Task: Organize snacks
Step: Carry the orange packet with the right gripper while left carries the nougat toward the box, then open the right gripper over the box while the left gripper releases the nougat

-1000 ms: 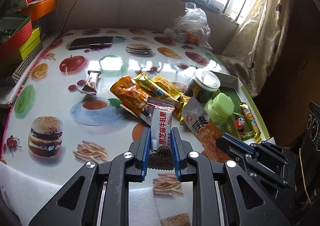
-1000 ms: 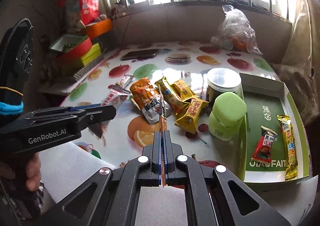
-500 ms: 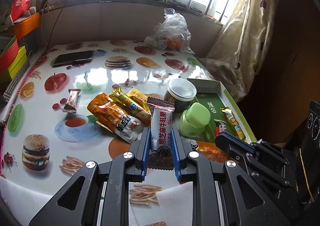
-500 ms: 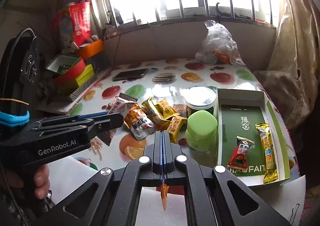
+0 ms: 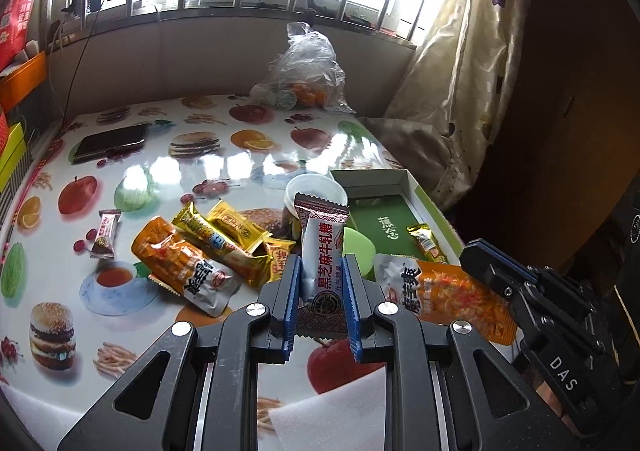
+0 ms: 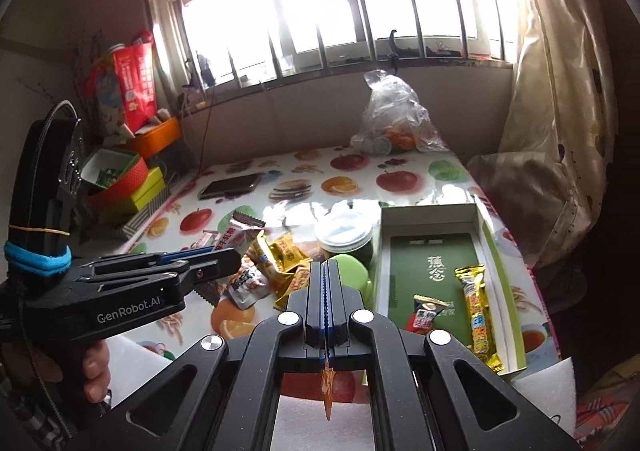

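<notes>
Glossy, fruit-printed plastic covers the tabletop (image 5: 224,167), and most of the sorting is still ahead of me, by my reading. On the right side sits the green box (image 6: 432,263), open, where I judge the snacks belong; so far I see only two packets in it, a long gold bar (image 6: 476,315) along its right side and a small red-and-black packet (image 6: 426,317) beside that. Just left of the box stand a white-lidded jar (image 6: 346,233) and a green-capped tub (image 6: 350,271), both outside it.

Left of those lies the loose pile (image 5: 216,247) of orange and yellow packets, overlapping one another on the tabletop, none yet moved. One small brown-and-white candy (image 5: 105,237) lies apart, further left.

My left gripper (image 5: 320,291) has its jaws narrowed on the white nougat bar (image 5: 322,251), which stands upright between them, above the tabletop. My right gripper (image 6: 326,303) has its jaws pressed nearly flat together on the orange-and-white snack pouch (image 5: 440,291), gripped by its edge; from its own camera only a sliver of orange wrapper shows below.

So I count two stowed, two in hand, and the pile, the lone candy and perhaps the jar and tub remaining.
</notes>
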A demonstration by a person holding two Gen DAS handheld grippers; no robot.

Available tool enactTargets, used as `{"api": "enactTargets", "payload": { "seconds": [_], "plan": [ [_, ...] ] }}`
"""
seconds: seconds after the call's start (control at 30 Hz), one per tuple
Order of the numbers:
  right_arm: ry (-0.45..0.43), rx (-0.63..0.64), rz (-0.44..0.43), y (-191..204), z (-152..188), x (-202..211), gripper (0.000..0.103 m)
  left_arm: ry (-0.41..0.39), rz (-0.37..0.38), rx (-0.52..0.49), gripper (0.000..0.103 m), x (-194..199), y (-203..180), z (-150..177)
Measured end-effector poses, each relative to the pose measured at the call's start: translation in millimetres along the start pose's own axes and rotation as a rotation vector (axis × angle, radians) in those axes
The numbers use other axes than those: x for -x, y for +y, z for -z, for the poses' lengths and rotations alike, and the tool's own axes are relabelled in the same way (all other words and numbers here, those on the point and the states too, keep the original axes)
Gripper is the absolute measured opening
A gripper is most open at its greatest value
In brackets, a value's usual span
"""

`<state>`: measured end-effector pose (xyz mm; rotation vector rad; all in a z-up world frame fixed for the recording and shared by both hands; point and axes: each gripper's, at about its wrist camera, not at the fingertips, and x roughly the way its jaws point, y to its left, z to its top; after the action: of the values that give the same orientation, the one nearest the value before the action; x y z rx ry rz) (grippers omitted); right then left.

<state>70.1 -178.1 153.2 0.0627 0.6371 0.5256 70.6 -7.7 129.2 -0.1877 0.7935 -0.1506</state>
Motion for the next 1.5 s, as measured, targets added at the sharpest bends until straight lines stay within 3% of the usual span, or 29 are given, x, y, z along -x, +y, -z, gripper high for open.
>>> {"api": "enactTargets", "payload": {
  "seconds": [0.3, 0.73, 1.5],
  "plan": [
    [-0.030, -0.033, 0.067, -37, -10, 8, 0.001, 0.010, 0.044, -0.056, 0.021, -18, -35, -14],
    [0.005, -0.126, 0.139, -94, 4, -13, 0.001, 0.082, 0.098, -0.109, 0.021, -63, -80, -9],
    [0.049, -0.219, 0.145, -129, 31, -31, 0.001, 0.183, 0.092, -0.151, 0.021, -104, -99, 13]
  ]
}}
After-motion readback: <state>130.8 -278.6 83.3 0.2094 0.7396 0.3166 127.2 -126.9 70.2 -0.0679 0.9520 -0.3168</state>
